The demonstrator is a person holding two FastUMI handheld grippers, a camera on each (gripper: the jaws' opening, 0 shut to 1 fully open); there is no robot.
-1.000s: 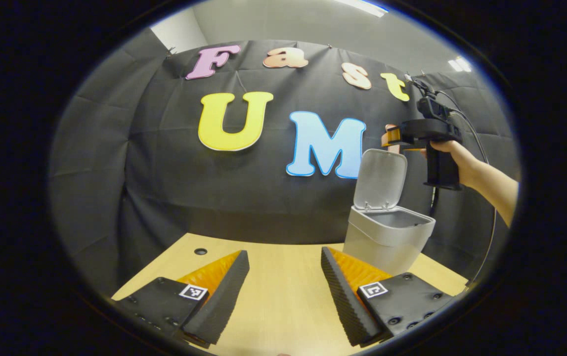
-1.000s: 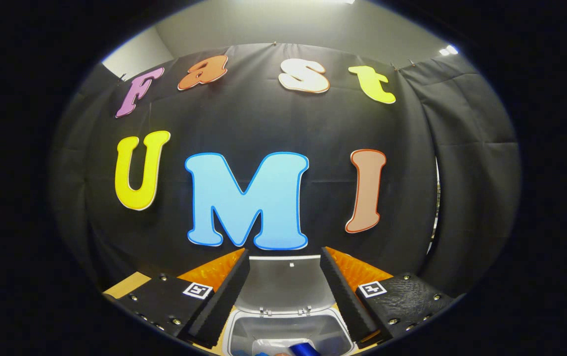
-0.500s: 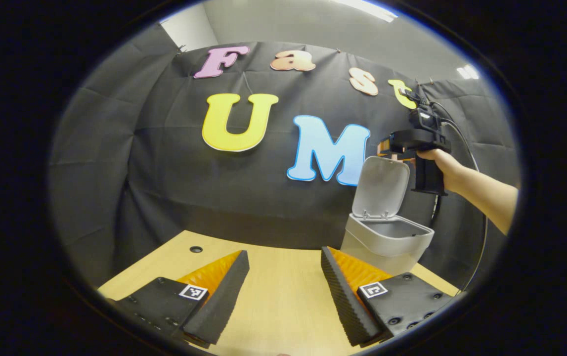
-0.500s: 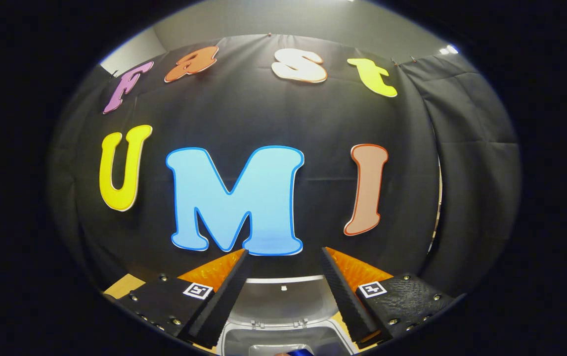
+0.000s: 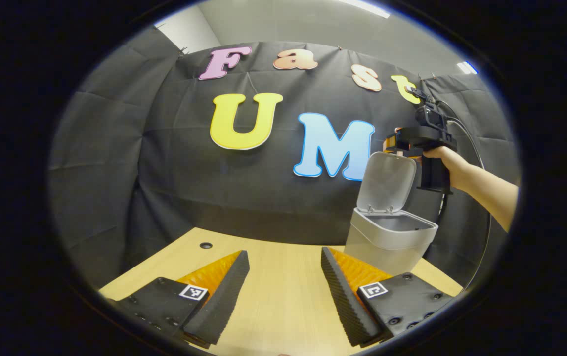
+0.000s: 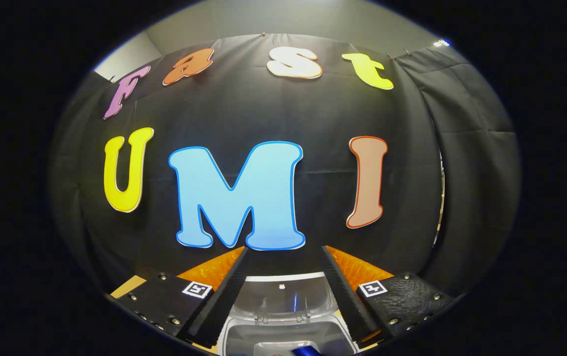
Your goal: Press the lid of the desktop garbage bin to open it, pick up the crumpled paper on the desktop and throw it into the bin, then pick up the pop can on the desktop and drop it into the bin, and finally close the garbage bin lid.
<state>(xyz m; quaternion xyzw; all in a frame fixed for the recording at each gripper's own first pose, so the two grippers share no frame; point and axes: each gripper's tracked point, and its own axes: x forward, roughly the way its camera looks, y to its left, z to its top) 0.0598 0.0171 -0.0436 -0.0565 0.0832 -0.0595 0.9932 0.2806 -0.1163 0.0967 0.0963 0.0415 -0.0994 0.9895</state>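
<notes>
The bin (image 5: 389,237) stands on the table (image 5: 283,291) at its far right part, close to the black cloth wall (image 5: 174,163). It is a small pale grey box with rounded corners and a wider collar around its mouth. Its lid (image 5: 387,182) is up, hinged at the back edge and leaning slightly back, a smooth rounded panel of the same grey with two small hinge tabs at its foot. In the right gripper view I look down past the lid (image 6: 283,296) into the bin's mouth (image 6: 288,341); the can (image 6: 305,351) lies inside, a shiny blue bit showing at the bottom edge, with something pale beside it that I cannot make out.

My right tool (image 5: 396,143) hangs just above and behind the lid's top edge in the left gripper view, held in my hand (image 5: 444,160); whether it touches the lid I cannot tell. In its own view the right tool (image 6: 283,291) has its two fingers (image 6: 219,301) spread wide, with the lid seen between them and nothing in their grip.

My left tool (image 5: 283,291) is low over the bare wood of the table, left of the bin and apart from it, its fingers (image 5: 221,294) also wide apart and holding nothing. A small round hole (image 5: 205,245) sits in the table near the far left edge.
</notes>
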